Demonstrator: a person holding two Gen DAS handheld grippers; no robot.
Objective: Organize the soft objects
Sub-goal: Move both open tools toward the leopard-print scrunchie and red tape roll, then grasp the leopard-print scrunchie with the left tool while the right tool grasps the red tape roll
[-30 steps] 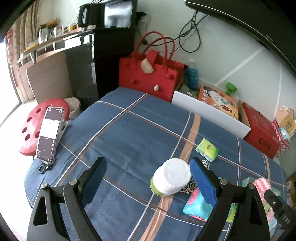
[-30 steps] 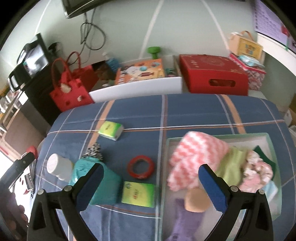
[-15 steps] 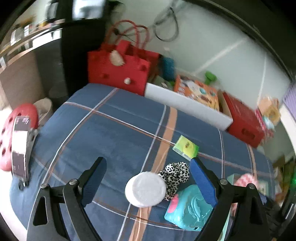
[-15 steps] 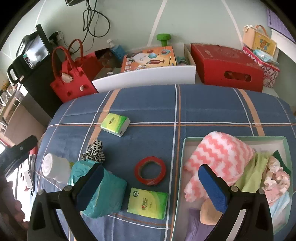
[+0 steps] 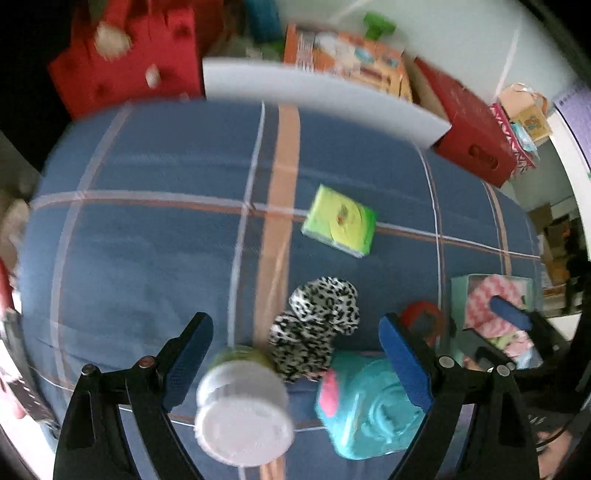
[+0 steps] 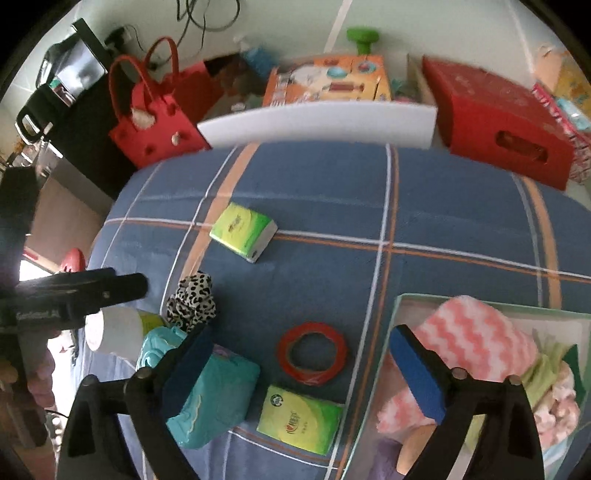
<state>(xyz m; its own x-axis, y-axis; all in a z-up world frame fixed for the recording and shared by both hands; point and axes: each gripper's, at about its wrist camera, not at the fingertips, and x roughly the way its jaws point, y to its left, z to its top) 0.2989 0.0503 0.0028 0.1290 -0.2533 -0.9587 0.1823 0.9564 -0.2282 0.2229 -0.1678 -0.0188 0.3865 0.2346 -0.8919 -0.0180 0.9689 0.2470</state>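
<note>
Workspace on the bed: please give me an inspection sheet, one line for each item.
Surface: blue plaid bed cover.
Job's things: leopard scrunchie, teal wipes pack and two green tissue packs lie loose; pink zigzag cloth in the tray.
Clutter: white-capped bottle, red tape ring.
Grippers: left tongs open over the scrunchie; right tongs open, just been closing, empty.
Cables: black wires on the wall.
Surroundings: red bag, red box.

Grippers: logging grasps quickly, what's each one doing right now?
Left gripper: open, holding nothing.
Right gripper: open, jaws just narrowed slightly, holding nothing.
</note>
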